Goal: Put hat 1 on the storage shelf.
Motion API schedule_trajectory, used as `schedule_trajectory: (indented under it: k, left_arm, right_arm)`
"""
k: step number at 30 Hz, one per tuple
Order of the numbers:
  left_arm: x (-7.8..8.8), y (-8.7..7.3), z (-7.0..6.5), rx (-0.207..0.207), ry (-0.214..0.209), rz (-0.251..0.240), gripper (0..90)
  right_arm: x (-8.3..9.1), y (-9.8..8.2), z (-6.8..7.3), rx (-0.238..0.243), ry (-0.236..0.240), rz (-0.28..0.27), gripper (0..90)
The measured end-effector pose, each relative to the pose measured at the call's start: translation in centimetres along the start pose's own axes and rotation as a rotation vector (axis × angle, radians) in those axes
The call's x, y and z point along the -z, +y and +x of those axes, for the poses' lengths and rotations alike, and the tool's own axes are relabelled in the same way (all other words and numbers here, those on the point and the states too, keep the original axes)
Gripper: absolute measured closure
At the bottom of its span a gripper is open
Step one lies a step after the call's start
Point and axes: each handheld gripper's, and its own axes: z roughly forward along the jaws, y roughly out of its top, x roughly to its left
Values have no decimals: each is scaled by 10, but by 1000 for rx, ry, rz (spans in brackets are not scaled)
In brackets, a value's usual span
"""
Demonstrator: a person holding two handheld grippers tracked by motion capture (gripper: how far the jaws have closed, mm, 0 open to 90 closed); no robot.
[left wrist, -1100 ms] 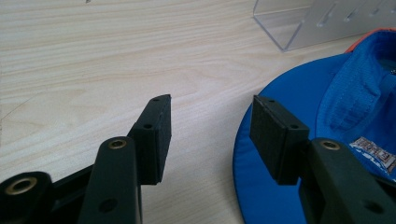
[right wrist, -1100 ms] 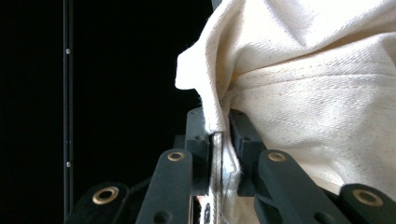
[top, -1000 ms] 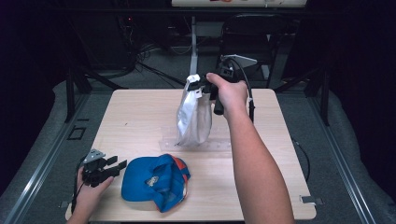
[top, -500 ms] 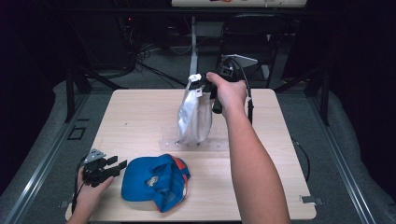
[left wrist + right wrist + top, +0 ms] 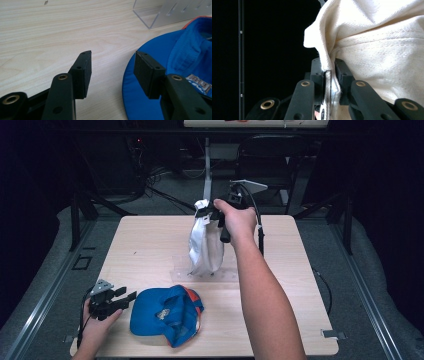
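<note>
At the centre of the high view, slightly above the middle, the right gripper [image 5: 206,213] holds up a cream cloth bag [image 5: 205,250] by its top edge. In the right gripper view its black jaws are pressed together on a fold of the bag [image 5: 377,50], a coarse, woven cotton with a stitched hem that puckers where the pads pinch it. The bag hangs limp and creased, its lower end resting on a clear acrylic stand [image 5: 205,274] that lies flat on the pale wood-grain table [image 5: 145,245].

In the lower left of the high view the left gripper [image 5: 122,298] sits low over the table edge, just beside a blue baseball cap [image 5: 165,314]. The left gripper view shows its jaws spread, the flat matt pads [image 5: 83,72] gripping nothing, one over bare wood and the other over the cap's smooth rounded brim [image 5: 140,95]. The cap's crown is crumpled blue mesh with an orange edge, and a corner of the clear stand [image 5: 160,15] shows at the upper right.
</note>
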Motion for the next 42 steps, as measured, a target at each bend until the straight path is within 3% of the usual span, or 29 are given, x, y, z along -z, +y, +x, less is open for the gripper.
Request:
schedule_trajectory:
  k: [7, 8, 9, 10, 15, 17, 18, 20, 22, 26, 34, 39, 42]
  left_arm:
    - [2, 13, -21, -37, -44, -49, 473]
    - [3, 21, -31, -78, -55, -55, 465]
    - [3, 21, -31, -78, -55, -55, 462]
    - [2, 28, -39, -112, -66, -73, 461]
    - [-3, 47, -55, -158, -84, -103, 461]
    - [-8, 60, -69, -184, -120, -125, 454]
    - [-8, 60, -69, -184, -120, -125, 454]
    - [-12, 68, -85, -233, -134, -132, 454]
    - [-15, 71, -93, -254, -152, -135, 454]
    - [-18, 74, -101, -270, -161, -118, 455]
    - [-28, 81, -122, -308, -182, -104, 460]
    - [-39, 87, -137, -327, -173, -96, 470]
    - [-47, 89, -143, -339, -155, -90, 531]
  right_arm:
    - [-11, -2, -1, 5, 31, 19, 787]
    - [-13, -3, -1, 6, 31, 25, 787]
    - [-13, -3, -1, 6, 31, 25, 787]
    - [-18, -4, 0, 11, 34, 33, 787]
    - [-24, -7, 6, 29, 56, 39, 787]
    - [-30, -8, 7, 33, 59, 50, 787]
    - [-30, -8, 7, 33, 59, 50, 787]
    - [-34, -9, 9, 40, 74, 37, 787]
    - [-36, -8, 10, 47, 93, 41, 787]
    - [-36, -7, 8, 51, 80, 48, 784]
    - [-36, -9, 6, 60, 99, 51, 783]
    - [-37, -13, 8, 75, 94, 70, 780]
    - [-36, -14, 7, 72, 97, 64, 778]
